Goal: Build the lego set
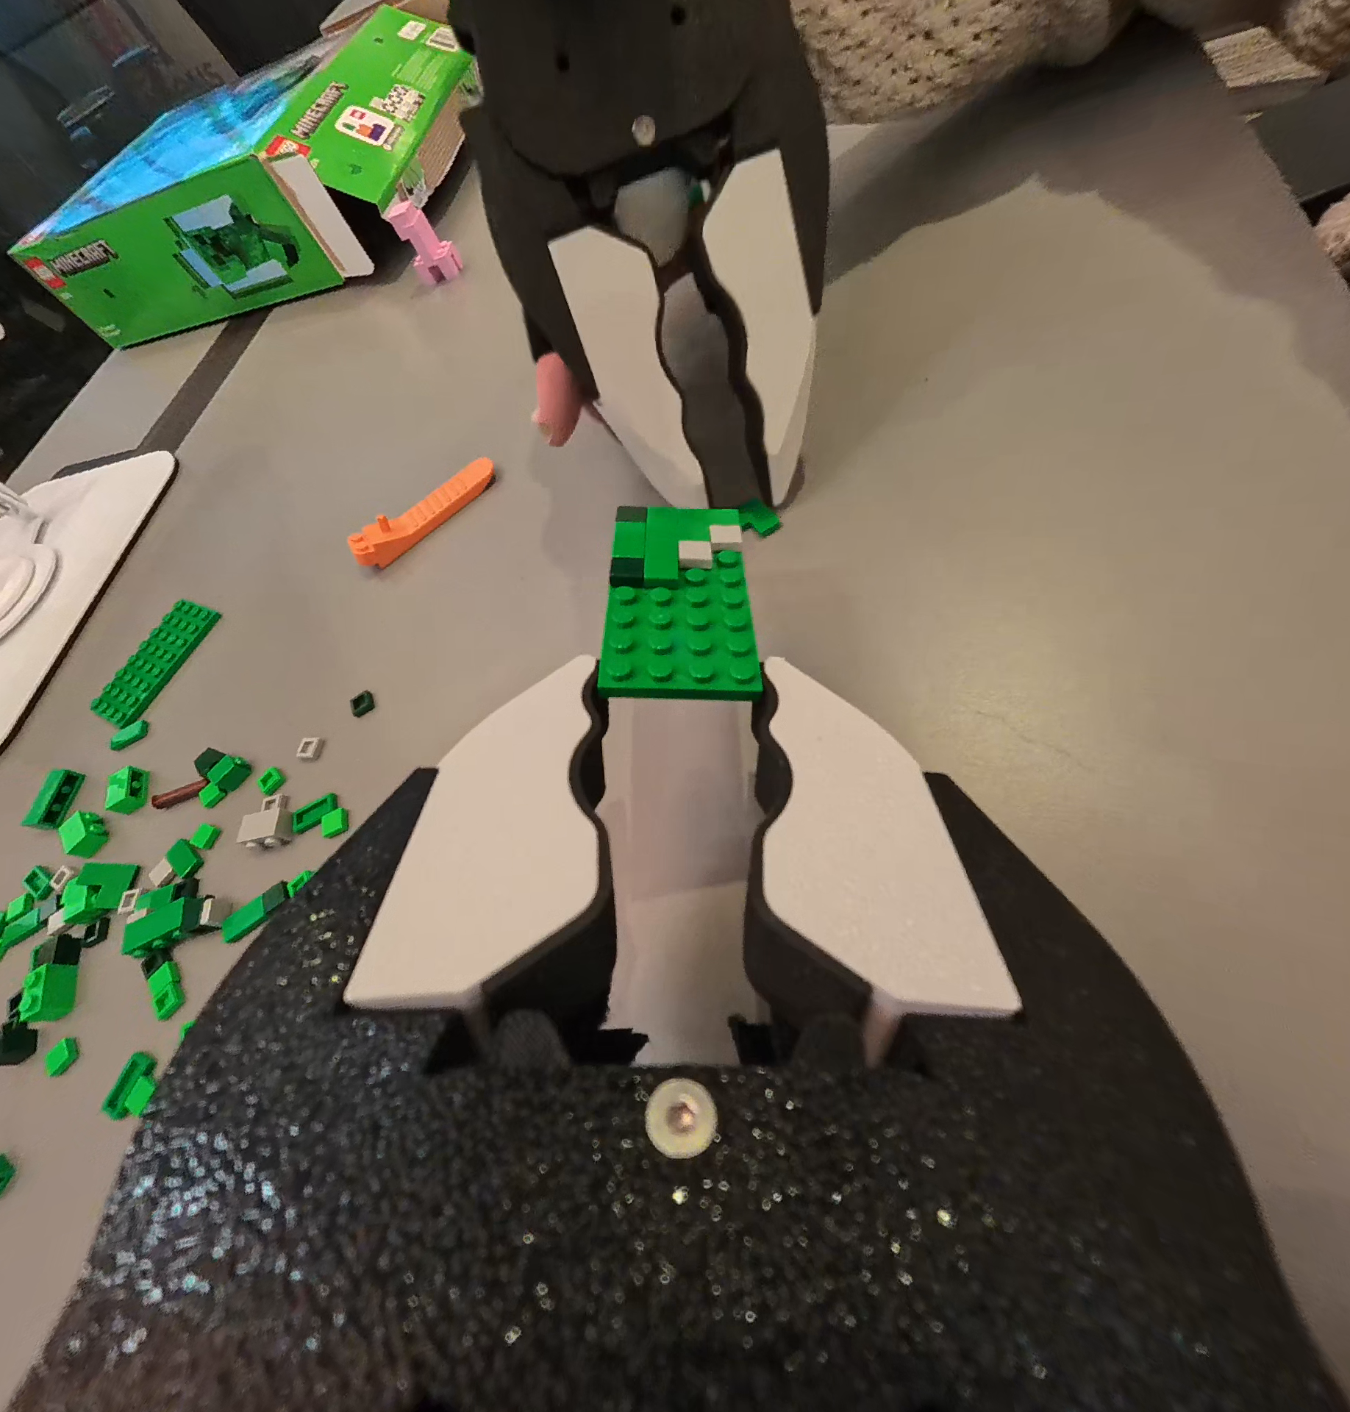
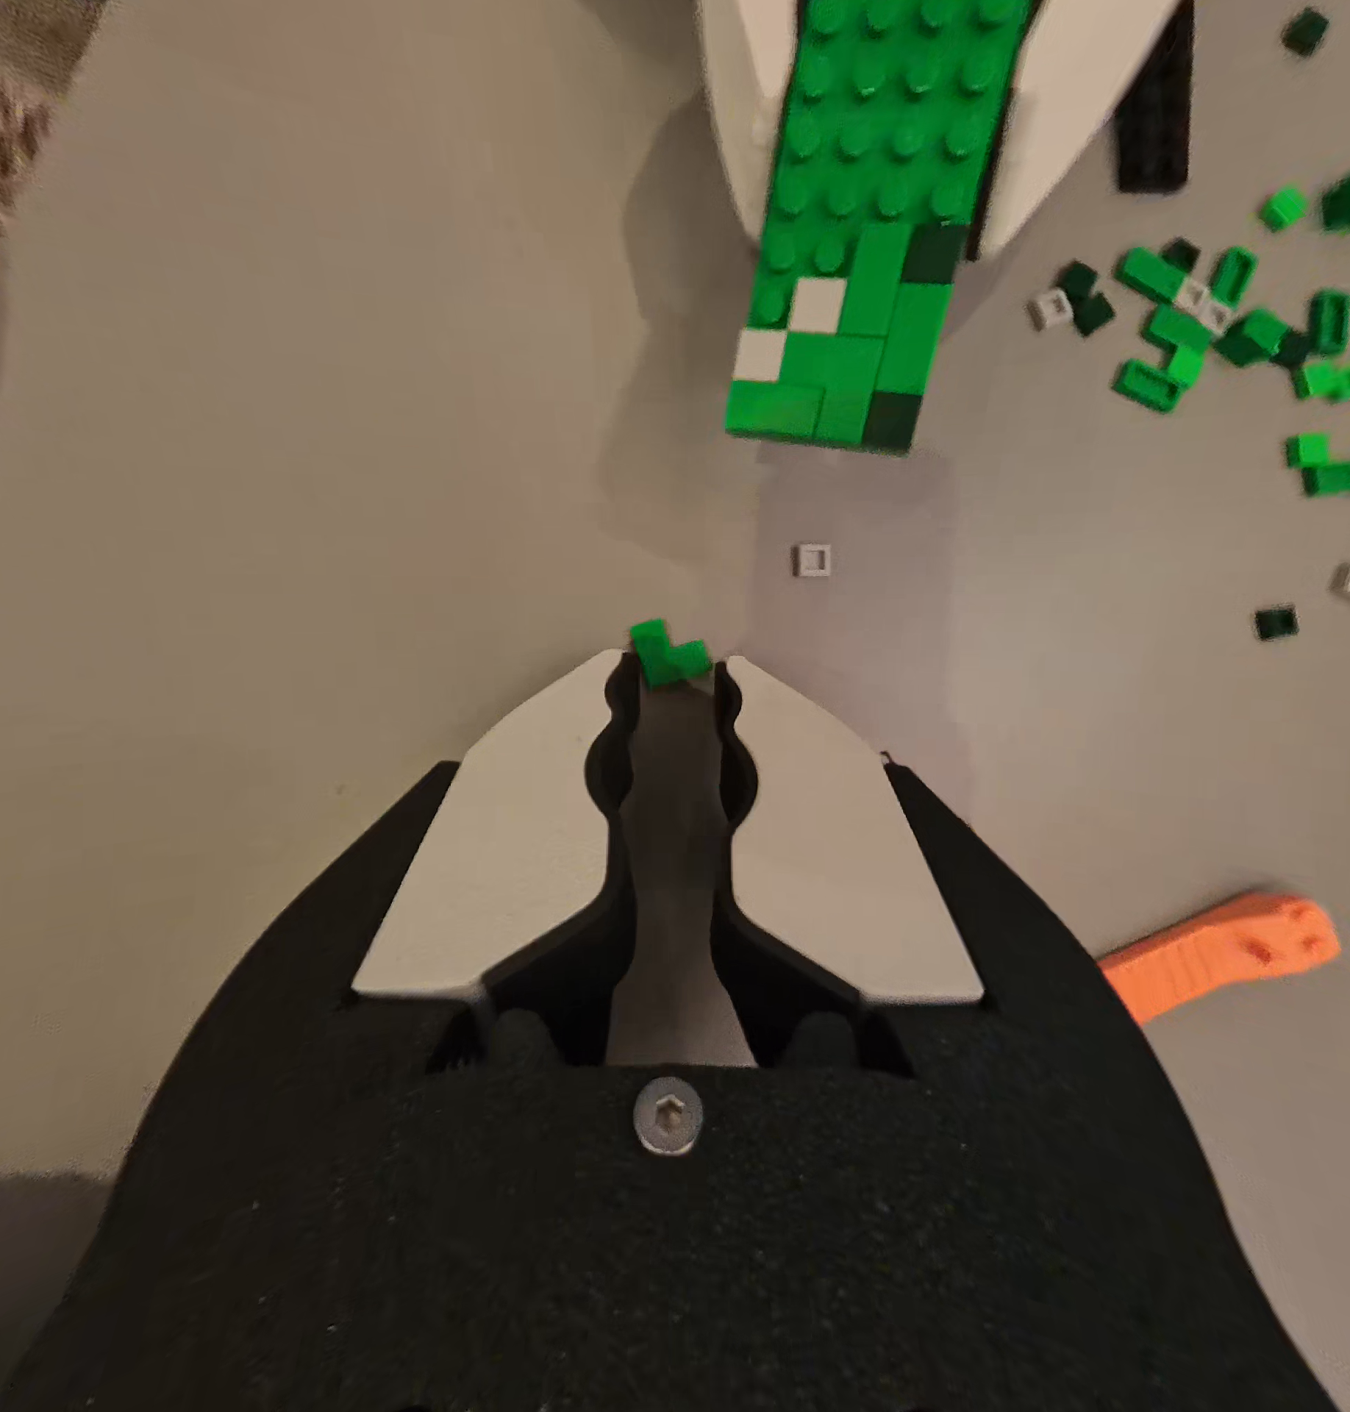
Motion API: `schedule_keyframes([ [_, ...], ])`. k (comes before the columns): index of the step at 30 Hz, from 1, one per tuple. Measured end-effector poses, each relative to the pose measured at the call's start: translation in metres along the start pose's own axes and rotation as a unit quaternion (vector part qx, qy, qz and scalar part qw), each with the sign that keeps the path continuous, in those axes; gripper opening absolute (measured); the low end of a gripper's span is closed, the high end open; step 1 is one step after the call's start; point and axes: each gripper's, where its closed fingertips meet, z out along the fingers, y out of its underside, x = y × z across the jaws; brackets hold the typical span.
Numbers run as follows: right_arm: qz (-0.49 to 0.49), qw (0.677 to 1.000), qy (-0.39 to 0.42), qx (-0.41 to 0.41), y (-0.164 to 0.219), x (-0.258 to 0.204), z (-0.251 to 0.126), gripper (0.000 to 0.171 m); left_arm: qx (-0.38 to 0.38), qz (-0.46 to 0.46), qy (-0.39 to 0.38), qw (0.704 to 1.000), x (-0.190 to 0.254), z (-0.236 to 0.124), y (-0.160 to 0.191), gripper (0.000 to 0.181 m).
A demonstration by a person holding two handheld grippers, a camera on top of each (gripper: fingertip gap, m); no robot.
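My left gripper [image 1: 679,684] is shut on the near end of a green studded plate [image 1: 679,626], which carries green, dark green and white tiles at its far end. The plate also shows in the right wrist view [image 2: 870,191], held between the left gripper's white fingers [image 2: 733,153]. My right gripper [image 2: 672,665] is shut on a small green L-shaped piece [image 2: 668,657]. In the left wrist view the right gripper [image 1: 741,497] points down just beyond the plate's far end, with the L-shaped piece [image 1: 760,521] at its tips beside the tiles.
An orange brick separator [image 1: 420,523] lies left of the plate. Loose green and grey pieces [image 1: 107,901] and a long green plate [image 1: 156,661] lie at left. A green box [image 1: 198,221] and a pink figure [image 1: 427,244] stand at the back left. A white board [image 1: 68,550] sits at the left edge. My hands' fingertips stand some 9 centimetres from each other.
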Motion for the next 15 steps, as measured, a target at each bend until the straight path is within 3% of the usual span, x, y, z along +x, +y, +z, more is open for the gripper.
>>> schedule_keyframes([
  [4, 0.135, 0.990, 0.036, -0.023, -0.002, -0.013, -0.002, 0.021, -0.003, 0.001, -0.003, 1.000, -0.001, 0.001, 0.001, 0.035],
  [7, 0.102, 0.994, 0.025, 0.016, -0.012, -0.039, -0.004, 0.021, 0.001, 0.001, 0.000, 1.000, 0.000, 0.002, -0.001, 0.035],
  [12, 0.053, 0.995, 0.068, 0.059, -0.009, -0.019, -0.008, 0.022, 0.003, 0.002, 0.006, 1.000, 0.003, 0.003, -0.002, 0.035],
  [15, -0.043, 0.995, 0.063, 0.070, -0.007, -0.016, -0.005, 0.020, 0.007, -0.001, 0.019, 1.000, 0.007, 0.003, -0.003, 0.035],
])
